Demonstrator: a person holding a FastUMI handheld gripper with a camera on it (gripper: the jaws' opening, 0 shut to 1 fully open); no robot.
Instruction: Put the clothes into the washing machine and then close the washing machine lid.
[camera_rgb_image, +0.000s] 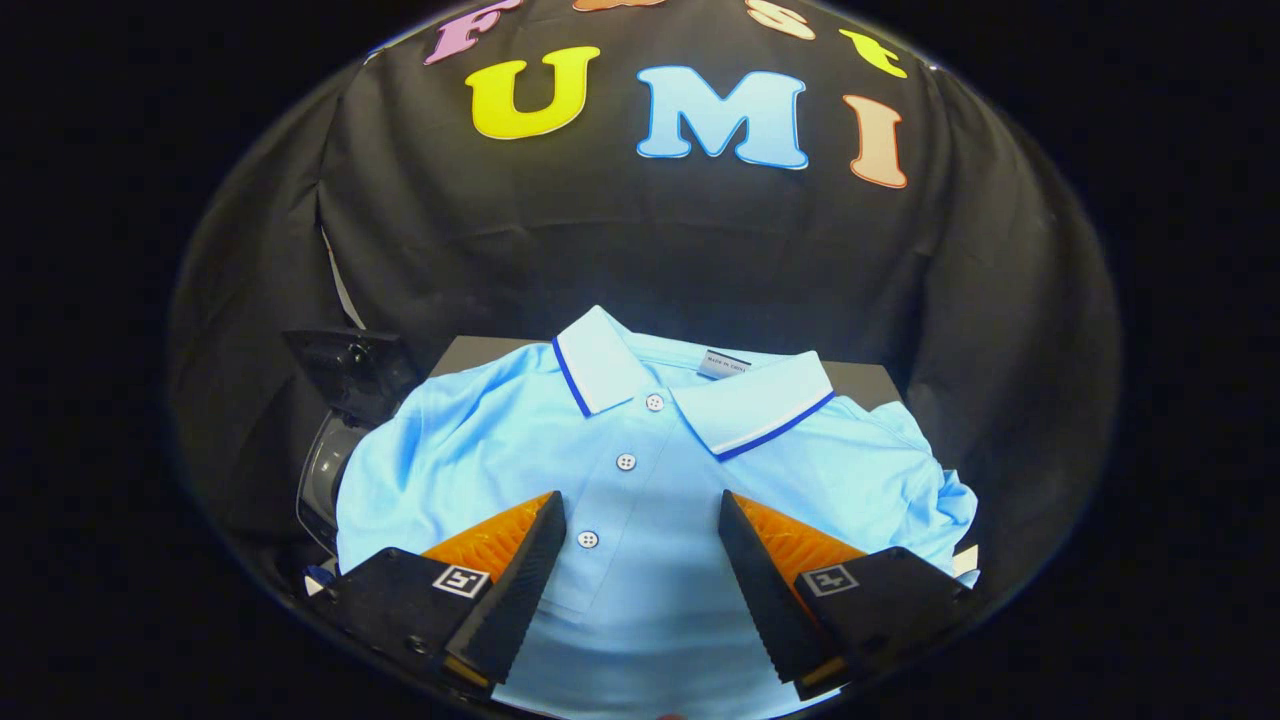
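A light blue polo shirt (640, 470) with a white, dark-trimmed collar lies folded on a dark platform (860, 378), its button placket running toward me. My gripper (640, 505) hovers over the shirt's lower front, open, with the placket and one button showing between the fingers (520, 570). Nothing is held. To the left of the shirt, a grey rounded body with a dark raised part, likely the washing machine (325, 470) and its lid (350, 370), is partly hidden by the shirt's sleeve.
The booth's black cloth wall (640, 260) hangs close behind the platform and wraps round both sides. The shirt's right sleeve (950, 510) bunches over the platform's right edge.
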